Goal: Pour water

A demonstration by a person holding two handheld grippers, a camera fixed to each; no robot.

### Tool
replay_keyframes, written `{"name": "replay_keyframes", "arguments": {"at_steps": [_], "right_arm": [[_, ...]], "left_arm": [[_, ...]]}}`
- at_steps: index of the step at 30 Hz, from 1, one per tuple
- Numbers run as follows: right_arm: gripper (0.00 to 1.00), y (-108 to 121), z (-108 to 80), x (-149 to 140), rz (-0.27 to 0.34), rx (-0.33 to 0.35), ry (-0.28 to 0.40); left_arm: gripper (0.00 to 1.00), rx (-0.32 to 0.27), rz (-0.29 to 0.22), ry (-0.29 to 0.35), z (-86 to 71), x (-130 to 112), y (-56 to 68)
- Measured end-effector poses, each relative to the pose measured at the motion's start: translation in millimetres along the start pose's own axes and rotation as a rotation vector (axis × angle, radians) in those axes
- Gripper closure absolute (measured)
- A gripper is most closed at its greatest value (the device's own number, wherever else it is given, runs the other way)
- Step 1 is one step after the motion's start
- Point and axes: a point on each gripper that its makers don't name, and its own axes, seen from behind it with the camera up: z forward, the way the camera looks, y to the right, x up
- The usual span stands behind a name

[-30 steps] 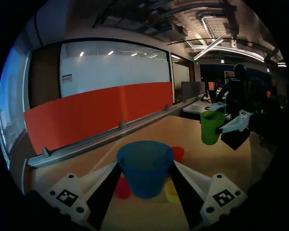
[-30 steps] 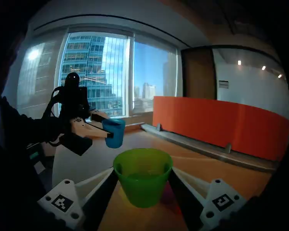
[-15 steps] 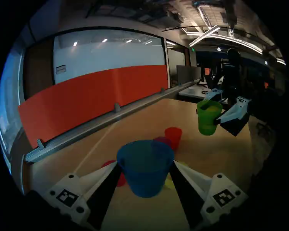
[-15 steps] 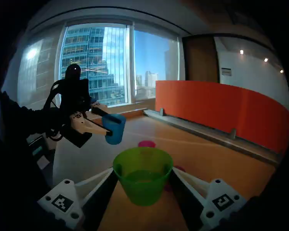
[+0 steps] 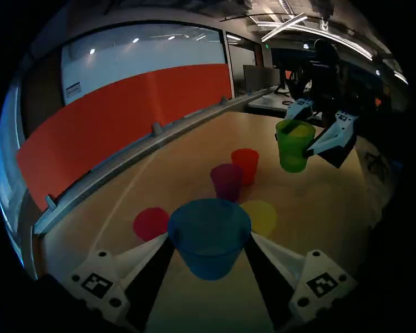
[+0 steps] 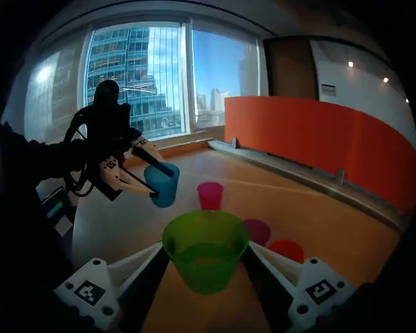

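Wooden table (image 5: 330, 211) (orange partition (image 5: 113, 111) behind)

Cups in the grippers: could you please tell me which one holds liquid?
The green cup in the right gripper: a liquid level shows through its wall. The blue cup in the left gripper shows none that I can see.

Daylight is coming through a tall window (image 6: 219, 77) — towers (image 6: 113, 72) are standing beyond. An orange panel (image 5: 113, 111) is running along the wall (image 5: 152, 55), a metal rail (image 5: 125, 157) lying along the edge of the wooden table (image 5: 330, 211). Ceiling strips (image 5: 285, 26) are glowing over dim desks (image 5: 266, 102).
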Motion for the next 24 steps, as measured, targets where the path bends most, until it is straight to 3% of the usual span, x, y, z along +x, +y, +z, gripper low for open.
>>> {"name": "replay_keyframes", "arguments": {"at_steps": [24], "right_arm": [[0.11, 8, 22.8, -56, -0.026, 0.026, -0.150]], "left_arm": [[0.15, -0.058, 0.104, -0.177, 37.9, -50, 7.1]]}}
